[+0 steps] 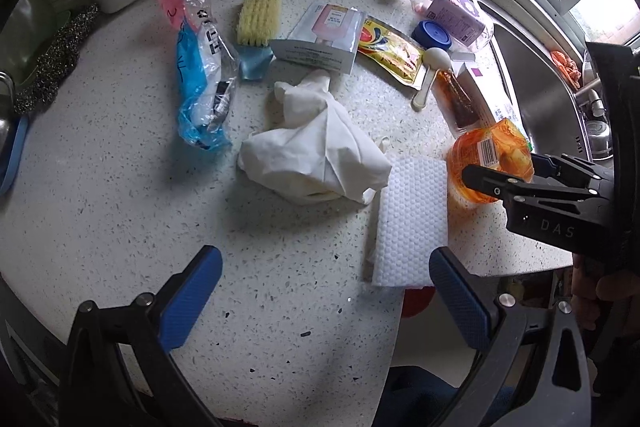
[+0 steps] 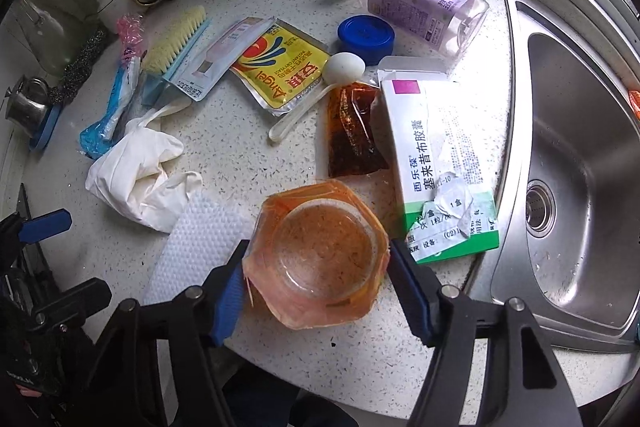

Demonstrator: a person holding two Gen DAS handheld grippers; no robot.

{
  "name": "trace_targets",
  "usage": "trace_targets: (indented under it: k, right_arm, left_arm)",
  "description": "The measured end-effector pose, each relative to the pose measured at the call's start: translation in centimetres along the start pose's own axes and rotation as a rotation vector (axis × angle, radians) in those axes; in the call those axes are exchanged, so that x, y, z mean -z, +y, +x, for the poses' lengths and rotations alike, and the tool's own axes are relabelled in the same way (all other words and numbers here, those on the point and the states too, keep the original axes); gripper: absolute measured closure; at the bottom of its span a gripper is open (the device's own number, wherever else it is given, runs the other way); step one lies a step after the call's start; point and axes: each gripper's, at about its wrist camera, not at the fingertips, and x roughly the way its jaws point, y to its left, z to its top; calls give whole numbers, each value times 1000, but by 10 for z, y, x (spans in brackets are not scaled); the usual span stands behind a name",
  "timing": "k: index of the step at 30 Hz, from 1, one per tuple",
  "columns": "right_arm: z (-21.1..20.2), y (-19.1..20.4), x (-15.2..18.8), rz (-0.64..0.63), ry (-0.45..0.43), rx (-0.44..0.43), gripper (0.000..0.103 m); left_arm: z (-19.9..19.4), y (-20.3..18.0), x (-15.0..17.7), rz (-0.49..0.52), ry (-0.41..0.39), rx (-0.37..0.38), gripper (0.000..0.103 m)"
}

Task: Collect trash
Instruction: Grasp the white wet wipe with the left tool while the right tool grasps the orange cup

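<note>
The right gripper [image 2: 316,291] stands over an orange plastic cup [image 2: 320,259] at the near edge of the speckled counter [image 2: 224,155], the cup sitting directly between its jaws; the left blue pad looks to be touching the crinkled orange wrapper, while the right one stands just off it, so the grip is not yet closed on the cup. Seen from above, the cup holds only a thin orange-brown residue on its clear bottom. Just past the right jaw lies a torn white-and-green medicine box [image 2: 440,167], its flap open, contents not visible. Ahead of the jaws lie a sealed sauce sachet [image 2: 352,131] of dark red oil, a yellow packet [image 2: 280,67], a blue lid [image 2: 366,35] and a capped bottle [image 2: 420,3] on its side that looks nearly empty. The left gripper [image 1: 324,303] hangs with jaws wide apart and nothing between them; ahead of them lies a crumpled white glove [image 1: 316,143], and a white textured sheet [image 1: 412,219] lies just ahead of the right jaw.
</note>
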Motion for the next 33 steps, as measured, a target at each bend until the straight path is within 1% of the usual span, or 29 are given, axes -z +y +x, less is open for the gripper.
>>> trace_targets:
  k: [5, 6, 8, 10, 12, 14, 18, 22, 25, 27, 29, 31, 32, 33]
  right_arm:
    - [6, 15, -2, -35, -7, 7, 39]
    - [6, 16, -2, -29, -8, 1, 41]
    - [0, 15, 1, -7, -13, -25, 42]
    - [-9, 14, 4, 0, -39, -13, 42]
    - [-17, 8, 8, 22, -54, -10, 42]
    - [-25, 0, 12, 48, -63, -10, 42]
    - [-38, -18, 23, 87, -70, 9, 42]
    - [-52, -29, 35, 126, -69, 9, 42]
    - [-61, -38, 46, 147, -77, 30, 42]
    - [-64, -44, 51, 176, -72, 26, 42]
    - [-67, -52, 54, 211, -65, 8, 42]
    - [-69, -55, 56, 225, -69, 11, 42]
    - [-70, -55, 57, 228, -72, 16, 42]
    - [-72, -56, 58, 232, -72, 15, 42]
  left_arm:
    - [-2, 3, 8, 14, 12, -15, 0]
    - [-3, 1, 9, 24, 11, -21, 0]
    - [-3, -3, 11, 40, 16, -39, 0]
    - [0, -7, 12, 42, 28, -39, 0]
    - [3, -13, 11, 44, 38, -15, 0]
    - [10, -22, 10, 58, 50, -7, 0]
    - [28, -39, 7, 105, 85, -15, 0]
    - [48, -49, 6, 116, 113, -12, 0]
    - [55, -57, 2, 151, 103, -49, 0]
    - [58, -63, -2, 169, 100, -68, 1]
    - [60, -69, -6, 192, 92, -108, 9]
    - [60, -75, -9, 211, 84, -143, 27]
    - [59, -77, -9, 216, 82, -152, 31]
    - [59, -79, -10, 219, 80, -155, 39]
